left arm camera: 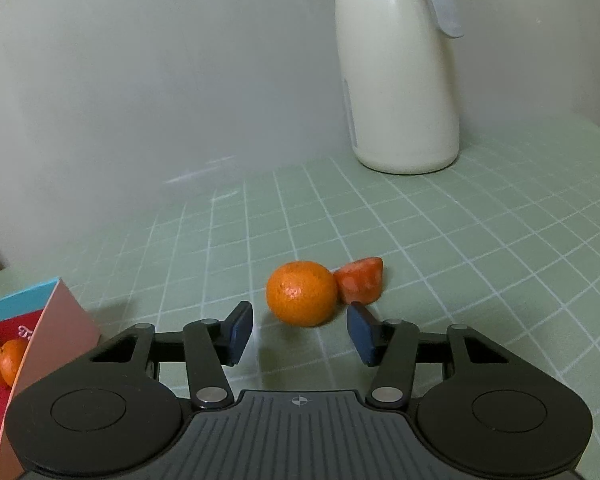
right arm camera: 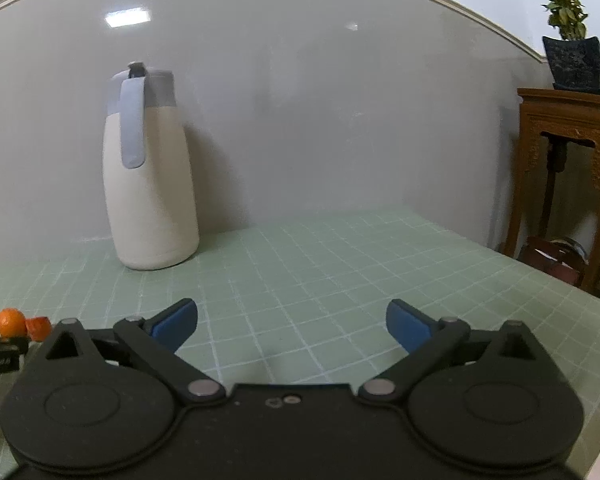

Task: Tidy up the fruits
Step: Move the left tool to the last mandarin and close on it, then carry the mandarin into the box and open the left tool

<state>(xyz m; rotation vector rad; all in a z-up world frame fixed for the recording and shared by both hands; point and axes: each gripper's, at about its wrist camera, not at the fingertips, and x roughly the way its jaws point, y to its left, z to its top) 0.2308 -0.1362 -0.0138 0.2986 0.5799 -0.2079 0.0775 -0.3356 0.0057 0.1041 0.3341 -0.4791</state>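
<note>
- The left gripper (left arm camera: 300, 330) fills the foot of the left wrist view, its dark blue pads (left arm camera: 239, 334) apart and pressing on nothing.
- The mandarin (left arm camera: 301, 293) lies on the mat just beyond the pads, in line with the gap between them and not visibly touching either; it is round, bright orange, with a finely dimpled, glossy skin.
- A red piece of fruit (left arm camera: 360, 280), duller and roughly wedge-shaped, touches the mandarin's right side; what fruit it is I cannot tell.
- The right gripper (right arm camera: 292, 326) has its blue pads (right arm camera: 176, 324) spread wide over bare mat, nothing between them.
- Only the left wrist view shows the colourful box (left arm camera: 44, 320) at the left edge, with two more small orange fruits (left arm camera: 2, 362) seen inside it.
- Only the right wrist view shows the whole cream jug (right arm camera: 150, 172) with its grey lid and handle, a carved wooden stand (right arm camera: 564, 176) at the right, and a potted plant (right arm camera: 572, 44) on top of it; there the mandarin and red piece are tiny at the far left.
- The surface is a pale green mat (left arm camera: 480, 240) with a white grid, running up to a plain light grey wall (right arm camera: 340, 120).
</note>
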